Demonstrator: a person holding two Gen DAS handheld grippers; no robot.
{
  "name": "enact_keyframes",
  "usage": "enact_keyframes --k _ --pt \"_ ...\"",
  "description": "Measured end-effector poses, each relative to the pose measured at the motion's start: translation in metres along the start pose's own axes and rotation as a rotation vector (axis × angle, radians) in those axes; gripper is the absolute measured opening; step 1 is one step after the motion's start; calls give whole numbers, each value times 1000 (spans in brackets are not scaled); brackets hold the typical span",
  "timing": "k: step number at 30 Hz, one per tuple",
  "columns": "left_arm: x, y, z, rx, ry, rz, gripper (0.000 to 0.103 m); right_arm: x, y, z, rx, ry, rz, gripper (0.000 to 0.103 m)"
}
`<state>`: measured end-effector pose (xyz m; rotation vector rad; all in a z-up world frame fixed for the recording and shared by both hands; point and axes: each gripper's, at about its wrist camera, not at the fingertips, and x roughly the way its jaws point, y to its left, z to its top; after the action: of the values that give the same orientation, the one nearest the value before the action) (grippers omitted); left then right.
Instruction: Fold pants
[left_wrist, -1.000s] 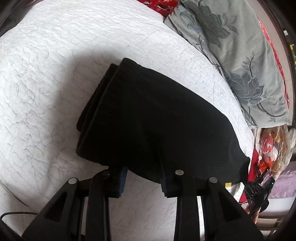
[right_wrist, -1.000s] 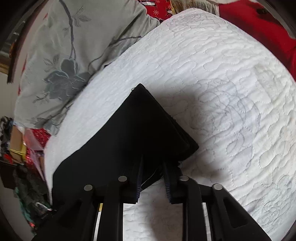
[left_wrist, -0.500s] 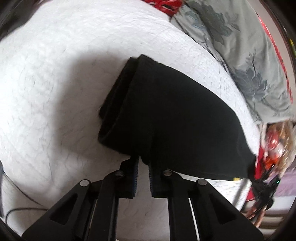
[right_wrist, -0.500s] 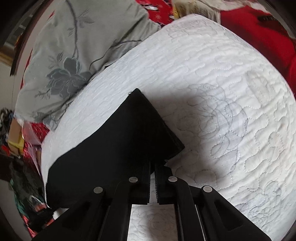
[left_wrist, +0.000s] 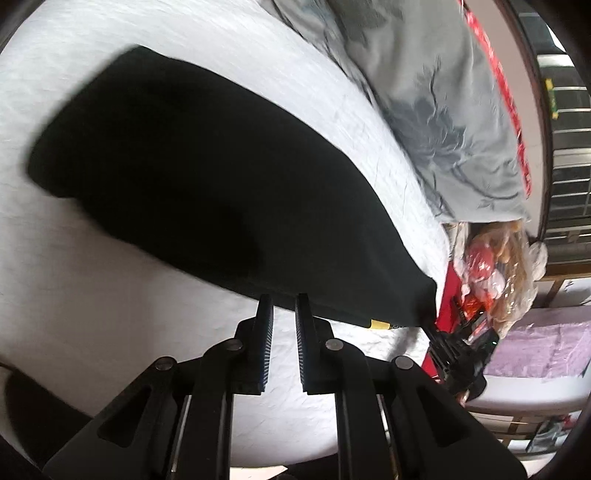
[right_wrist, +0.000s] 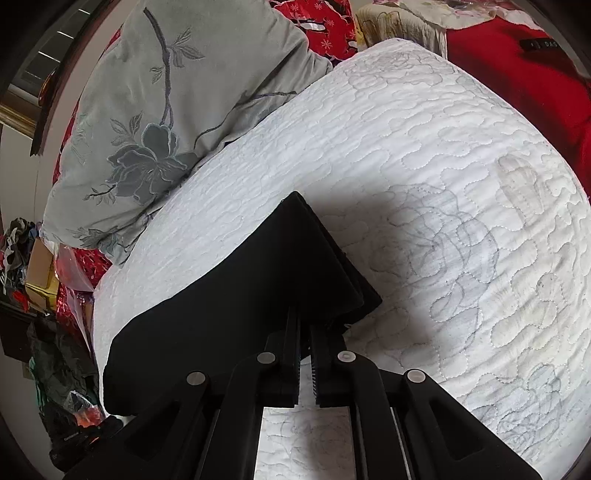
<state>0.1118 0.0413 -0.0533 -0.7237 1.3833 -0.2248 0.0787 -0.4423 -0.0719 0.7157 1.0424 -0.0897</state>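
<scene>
One pair of black pants (left_wrist: 192, 166) lies on the white quilted bed (right_wrist: 461, 177), already doubled into a thick, layered bundle. From the right wrist view it fills the middle and runs toward 8 o'clock; from the left wrist view it stretches from 10 o'clock down to 4 o'clock, where a small yellow tag (left_wrist: 378, 325) shows at its near hem.

Two grippers are at work. The left gripper (left_wrist: 283, 299) has its fingers drawn close together on the near edge of the cloth, with only a narrow slit between them. The right gripper (right_wrist: 303, 325) likewise has its fingers nearly shut, pinching the stacked corner of the bundle at the 6 o'clock side.

Judging by how it drapes, the fabric is soft and limp, light enough to lift easily, but it will sag between the two grips and the layers may slide apart. The stacked edges look thick, so a hold should catch every layer at once, near a corner or along the hem, not on the top sheet alone. Nothing about it seems fragile or slippery.

Counted: one pair of pants, one bed, two grippers, one grey flowered blanket (right_wrist: 155, 122) at 10 o'clock in the right wrist view, and red cloth (right_wrist: 517, 74) at 1 o'clock. Clutter beyond the bed's edge is too jumbled to count.
</scene>
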Motion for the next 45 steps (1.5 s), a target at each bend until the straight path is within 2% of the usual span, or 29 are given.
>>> enact_keyframes --k 6,12,14,16,18,24,28,29,30,31,32,35,38,39,43,45 --pt "34 -18 -5 -16 41 40 8 1 -3 1 -3 10 12 8" --pt "40 -16 -9 -40 49 73 8 2 -1 5 -21 16 27 8" --pt "40 -14 -13 -55 58 57 13 2 -2 6 -19 18 34 8" --pt "41 -18 -15 -39 43 78 23 1 -3 6 -17 16 42 8" --pt "42 -20 -15 -40 24 91 28 2 -3 7 -21 17 39 8" --pt "50 -18 -8 -91 12 100 28 2 -1 8 -31 14 39 8" --pt "49 -23 -4 -97 -26 94 28 2 0 9 -37 12 43 8" --pt "50 -23 -2 -98 -27 98 27 2 0 9 -42 10 43 8" --pt "51 -24 -1 -105 -27 107 20 3 1 9 -45 9 41 8" --pt "53 -23 0 -113 -23 121 5 4 1 9 -47 9 39 8" --pt "55 -22 0 -120 -11 125 3 5 1 10 -49 12 36 5" --pt "45 -20 -7 -147 5 102 2 5 4 14 -52 15 37 4" --pt "28 -26 -20 -100 -37 99 2 -11 2 20 -31 -2 126 3" --pt "31 -25 -24 -100 -26 93 2 -16 1 22 -37 -9 139 3" --pt "53 -17 -28 -89 5 153 2 -9 -11 19 -15 23 112 3" --pt "59 -13 -26 -99 8 157 2 -3 -17 14 -12 40 84 3"
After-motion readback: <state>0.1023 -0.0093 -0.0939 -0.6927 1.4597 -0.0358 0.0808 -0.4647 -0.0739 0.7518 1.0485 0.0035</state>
